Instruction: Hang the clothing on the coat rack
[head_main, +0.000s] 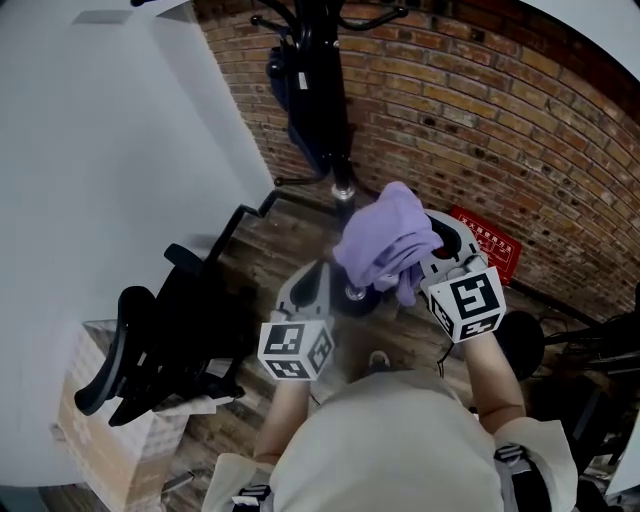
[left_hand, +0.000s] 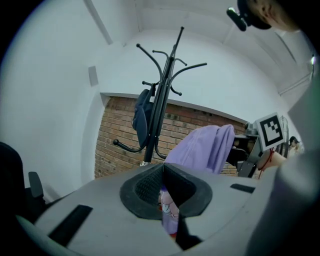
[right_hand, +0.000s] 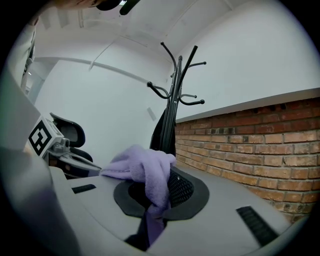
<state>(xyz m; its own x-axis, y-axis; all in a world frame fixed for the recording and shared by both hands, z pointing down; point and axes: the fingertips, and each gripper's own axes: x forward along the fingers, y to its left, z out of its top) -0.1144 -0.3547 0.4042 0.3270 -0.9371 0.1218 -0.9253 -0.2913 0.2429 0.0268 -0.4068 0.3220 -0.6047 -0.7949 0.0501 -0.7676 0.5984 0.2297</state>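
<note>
Head view, left hand-held gripper (head_main: 335, 285) and right hand-held gripper (head_main: 415, 265) clamp garment (head_main: 385, 232), rack (head_main: 318, 60) ahead

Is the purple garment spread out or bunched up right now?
Bunched: the purple garment sits as a crumpled wad between the left gripper and right gripper.

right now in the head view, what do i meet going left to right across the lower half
cardboard box → black office chair → left tool → purple clothing → right tool
</note>
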